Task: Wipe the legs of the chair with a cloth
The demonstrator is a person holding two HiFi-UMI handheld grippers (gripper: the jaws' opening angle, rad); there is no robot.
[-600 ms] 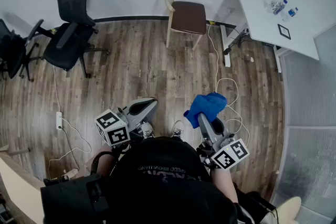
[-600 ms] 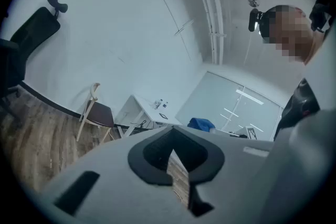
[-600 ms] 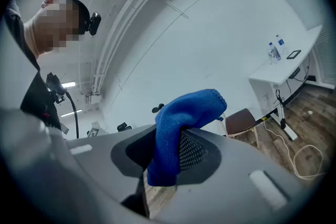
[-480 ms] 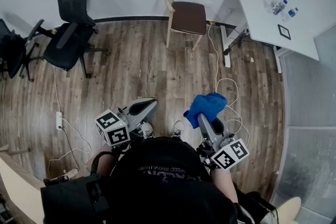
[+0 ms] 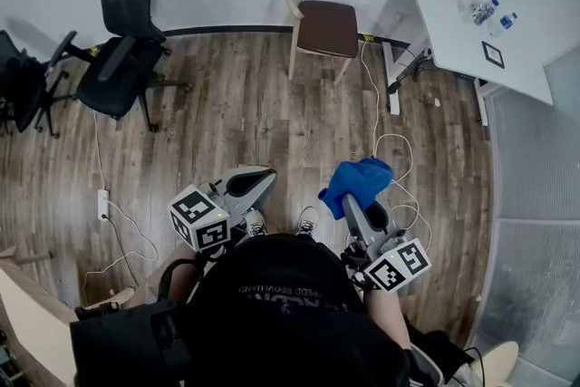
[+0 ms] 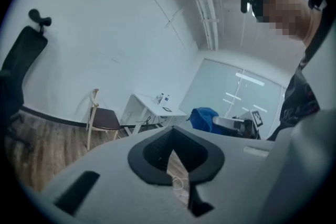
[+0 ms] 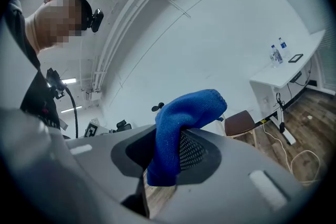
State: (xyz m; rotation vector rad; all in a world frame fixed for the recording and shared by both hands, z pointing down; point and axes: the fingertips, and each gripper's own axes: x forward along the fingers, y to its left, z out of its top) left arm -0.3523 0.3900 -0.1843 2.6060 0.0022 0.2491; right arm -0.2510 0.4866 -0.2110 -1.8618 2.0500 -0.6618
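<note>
Right now the right gripper (image 7: 167, 165) is clamped on the blue cloth (image 7: 185, 113), which sticks up from between its jaws and flops over to one side. The left gripper (image 6: 173, 157) is closed, with nothing between its jaws. Both are held about level in front of the person's waist, side by side but apart.

The chair (image 5: 323, 28), pale wood with a brown seat, stands against the wall well ahead, slightly toward the right gripper's side. None of its legs (image 5: 292, 61) is touched yet. I judge this to be the approach step, with wiping not begun. The next move calls for crossing the floor, getting low, and bringing the cloth's loose end against a front leg.

Room is ample, since bare floor (image 5: 245, 122) lies between the person and the chair. A white cable (image 5: 374, 104) runs from beside the chair and loops over the boards on the right, near the table (image 5: 453, 32); it could catch a foot. The table's leg stands near the chair's right side, so that side looks tighter. The office chairs (image 5: 118, 59) are well off to the left.
</note>
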